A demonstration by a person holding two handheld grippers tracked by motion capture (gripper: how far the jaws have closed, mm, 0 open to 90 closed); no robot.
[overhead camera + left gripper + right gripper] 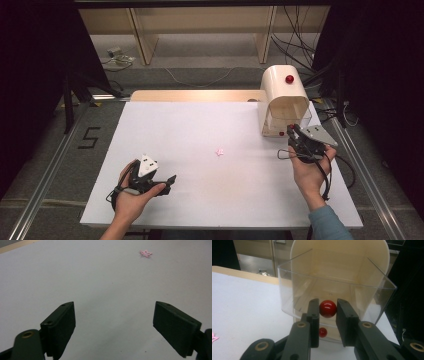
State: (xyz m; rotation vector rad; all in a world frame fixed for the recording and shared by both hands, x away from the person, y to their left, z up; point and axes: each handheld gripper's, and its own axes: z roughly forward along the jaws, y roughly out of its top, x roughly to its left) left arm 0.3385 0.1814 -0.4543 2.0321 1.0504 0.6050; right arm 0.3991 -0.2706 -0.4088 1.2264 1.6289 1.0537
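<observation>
Two jaws of the right gripper (pixel 327 312) pinch the red knob (pixel 327 308) btwn them, left gripper (pixel 113 326) wide open w/ nothing in it

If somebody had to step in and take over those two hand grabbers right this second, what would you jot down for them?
Right gripper: jaws shut on the red knob at the front of the clear drawer of the cream box, at the table's far right. A second, smaller red knob sits lower on the box.
Left gripper: jaws wide open, holding nothing, low over the white table near its front left.
A small pink scrap lies mid-table, untouched.
Done: the knob is gripped.
Left: probably move the drawer by the knob; the pink scrap may go in after, though that is a guess.
</observation>
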